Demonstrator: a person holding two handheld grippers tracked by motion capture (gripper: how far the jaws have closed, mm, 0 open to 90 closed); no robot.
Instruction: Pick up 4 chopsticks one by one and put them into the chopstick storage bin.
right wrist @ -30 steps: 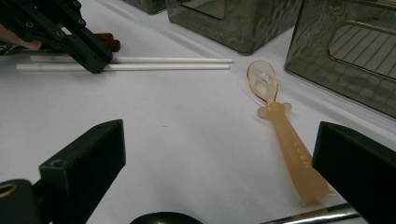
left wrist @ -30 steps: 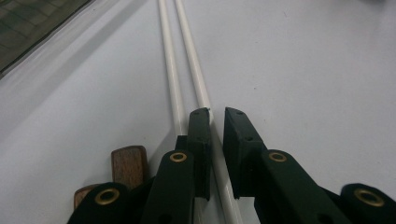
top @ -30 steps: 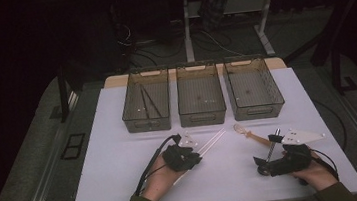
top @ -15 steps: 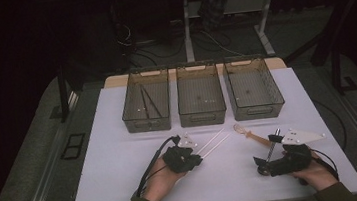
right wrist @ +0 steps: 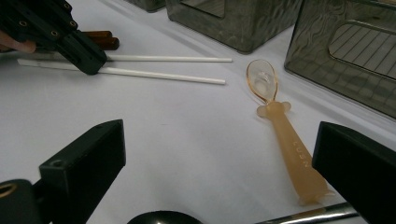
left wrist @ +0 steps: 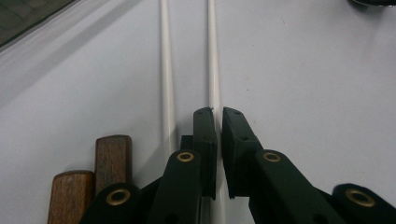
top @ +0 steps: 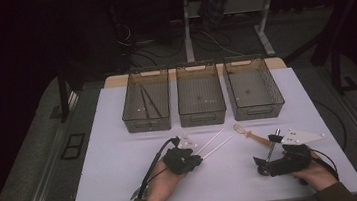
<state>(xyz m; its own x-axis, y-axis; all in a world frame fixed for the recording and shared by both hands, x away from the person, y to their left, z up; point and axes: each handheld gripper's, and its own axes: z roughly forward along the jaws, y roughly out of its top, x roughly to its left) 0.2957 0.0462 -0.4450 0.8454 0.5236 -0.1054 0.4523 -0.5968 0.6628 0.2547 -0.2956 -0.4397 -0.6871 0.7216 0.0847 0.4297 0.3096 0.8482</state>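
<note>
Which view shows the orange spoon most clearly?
The right gripper view: the orange spoon lies close, with bowl, handle and raised lettering visible. In the high view it is small, lying on the table before the right gripper.

- A lab or test room, staged rather than lived in: a white table (top: pixel 125 186) stands alone on dark flooring.
- Three identical bins (top: pixel 201 94) sit in a tidy row.
- Loose cables (top: pixel 135 39) trail beneath a bare desk frame (top: pixel 187 24) behind.
</note>
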